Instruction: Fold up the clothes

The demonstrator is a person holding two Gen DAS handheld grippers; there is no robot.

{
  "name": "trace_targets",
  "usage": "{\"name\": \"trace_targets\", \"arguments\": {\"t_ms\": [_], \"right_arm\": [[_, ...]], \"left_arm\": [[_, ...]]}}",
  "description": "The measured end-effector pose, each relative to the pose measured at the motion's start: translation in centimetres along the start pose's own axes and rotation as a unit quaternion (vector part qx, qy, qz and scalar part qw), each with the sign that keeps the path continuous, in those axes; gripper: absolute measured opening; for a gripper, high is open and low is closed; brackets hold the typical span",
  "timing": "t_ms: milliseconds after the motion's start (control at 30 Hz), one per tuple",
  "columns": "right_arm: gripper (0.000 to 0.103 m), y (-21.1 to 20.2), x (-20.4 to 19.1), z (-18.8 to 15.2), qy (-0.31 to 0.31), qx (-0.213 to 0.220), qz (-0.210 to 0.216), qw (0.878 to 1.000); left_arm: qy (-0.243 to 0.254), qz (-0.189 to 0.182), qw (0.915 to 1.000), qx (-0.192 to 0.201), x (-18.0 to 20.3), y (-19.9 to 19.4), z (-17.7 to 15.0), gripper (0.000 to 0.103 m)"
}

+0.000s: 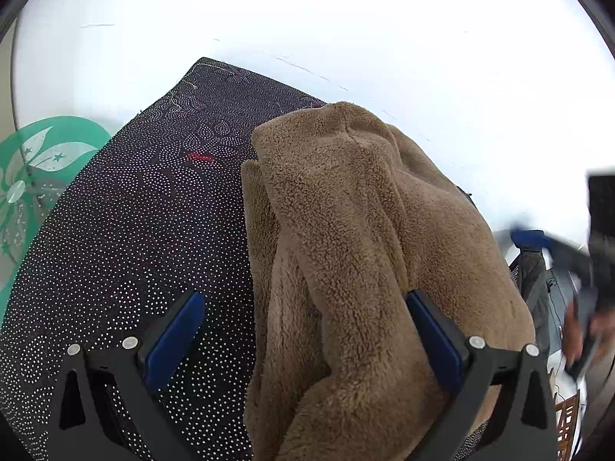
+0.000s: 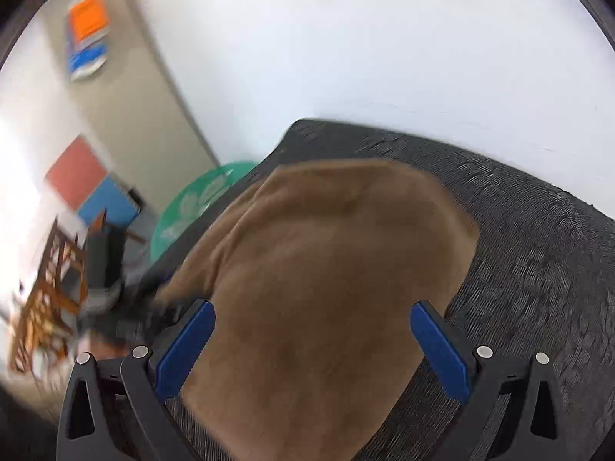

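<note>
No readable writing anywhere. My left gripper (image 1: 303,330) is spread wide, empty, above the brown fleece garment (image 1: 357,249), which lies bunched on the dotted dark cloth (image 1: 127,230). My right gripper (image 2: 311,342) is likewise wide over the garment; that view is motion-blurred. A green patterned disc (image 1: 34,169) sits far left, cut off.

We see a big white wall (image 2: 384,38) behind a dark cloth (image 1: 115,230) covered in tiny white dots. A green round thing (image 1: 34,169) with white leaf shapes sits at the cloth's edge, and a tan wall (image 2: 127,88) to the side has an orange and blue sign (image 2: 87,34) and red and blue boards (image 2: 90,188). We see a wooden chair (image 2: 50,299) down by the floor, blurry, with bright light beside it.
</note>
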State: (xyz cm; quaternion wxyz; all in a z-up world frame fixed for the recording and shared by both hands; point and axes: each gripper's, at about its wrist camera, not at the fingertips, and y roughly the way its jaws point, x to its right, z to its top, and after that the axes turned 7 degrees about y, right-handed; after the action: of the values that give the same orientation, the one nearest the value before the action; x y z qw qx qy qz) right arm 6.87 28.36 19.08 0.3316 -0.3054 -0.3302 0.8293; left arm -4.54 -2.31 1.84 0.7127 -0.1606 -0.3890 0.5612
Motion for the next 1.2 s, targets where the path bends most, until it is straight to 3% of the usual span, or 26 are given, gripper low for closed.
{"name": "trace_targets", "arguments": {"t_ms": [100, 133, 167, 367, 533, 633, 767, 867, 1000, 1200], "right_arm": [[0.101, 0.3, -1.8, -3.4, -0.032, 0.007, -0.022, 0.999], [0.085, 0.8, -1.9, -4.1, -0.037, 0.001, -0.040, 0.999], [0.077, 1.1, -1.9, -4.5, -0.039, -0.003, -0.050, 0.998], [0.077, 0.8, -1.9, -4.6, -0.038, 0.000, -0.064, 0.997], [0.077, -2.3, -4.1, -5.6, -0.045, 0.037, -0.060, 0.996], [0.077, -1.7, -4.8, -6.6, -0.049, 0.016, -0.061, 0.997], [0.077, 0.1, -4.7, -7.1, -0.049, -0.013, -0.091, 0.995], [0.079, 1.0, -4.5, -7.4, -0.048, -0.012, -0.099, 0.994], [0.080, 1.1, -4.4, -7.7, -0.040, 0.001, -0.097, 0.995], [0.080, 0.8, -3.6, -8.2, -0.033, 0.013, -0.084, 0.996]], "left_arm": [[0.000, 0.000, 1.0000, 0.000, 0.0, 0.0, 0.0, 0.103], [0.000, 0.000, 1.0000, 0.000, 0.0, 0.0, 0.0, 0.103], [0.000, 0.001, 1.0000, 0.000, 0.0, 0.0, 0.0, 0.103], [-0.001, 0.001, 1.0000, 0.000, 0.0, 0.1, 0.0, 0.103], [-0.001, 0.001, 1.0000, 0.001, 0.1, 0.1, 0.0, 0.103], [-0.002, 0.001, 1.0000, 0.001, 0.2, 0.0, 0.0, 0.103], [-0.003, 0.000, 1.0000, 0.001, 0.1, -0.1, -0.1, 0.103], [-0.004, -0.001, 1.0000, 0.001, 0.0, 0.0, 0.0, 0.103], [-0.017, -0.024, 0.9995, -0.013, -0.7, -0.2, 0.5, 0.103], [-0.074, -0.054, 0.9957, -0.013, -3.6, -2.4, 4.2, 0.103]]}}
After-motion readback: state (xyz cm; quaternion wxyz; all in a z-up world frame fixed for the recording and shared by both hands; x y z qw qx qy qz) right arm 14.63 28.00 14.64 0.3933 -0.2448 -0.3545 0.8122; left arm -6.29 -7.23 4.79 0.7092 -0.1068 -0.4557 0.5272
